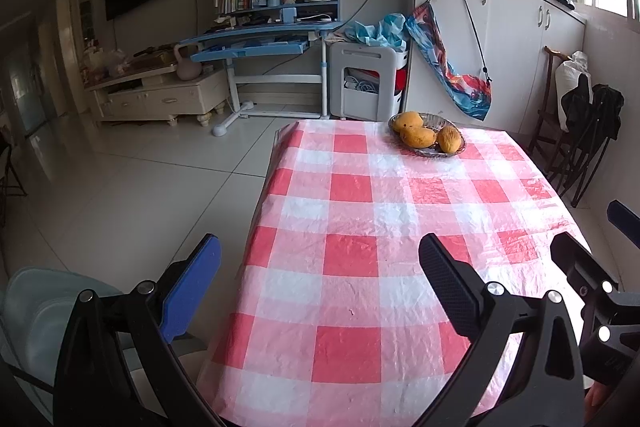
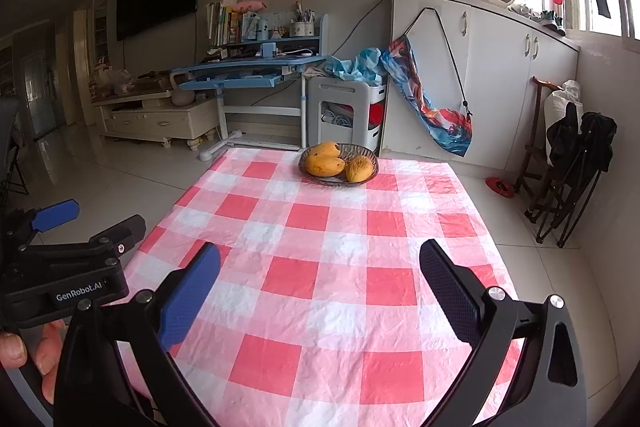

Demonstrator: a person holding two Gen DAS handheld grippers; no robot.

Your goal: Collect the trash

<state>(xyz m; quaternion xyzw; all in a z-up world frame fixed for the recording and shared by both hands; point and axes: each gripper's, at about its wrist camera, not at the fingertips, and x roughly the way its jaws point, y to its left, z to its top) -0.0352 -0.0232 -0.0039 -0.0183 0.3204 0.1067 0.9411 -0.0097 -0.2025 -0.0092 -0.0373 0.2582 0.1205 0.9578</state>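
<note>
We hold the left gripper above the near left edge of the table, its blue and black fingers spread wide with nothing between them; the blue finger hangs out past the table's left edge, over the tiled floor. The right gripper hovers over the near half of the table, its fingers likewise set far apart and empty. In the right wrist view we see the left gripper just beside ours at the near left corner, with fingers of the hand gripping it below.

The table wears a red and white checked cloth. At its far edge sits a shallow bowl holding three mangoes, touching one another. We can make out no trash on the cloth in either view; only a tiny dark speck lies near the near edge, too small to identify.

Beyond the far edge stand a blue desk and white cabinets.
</note>
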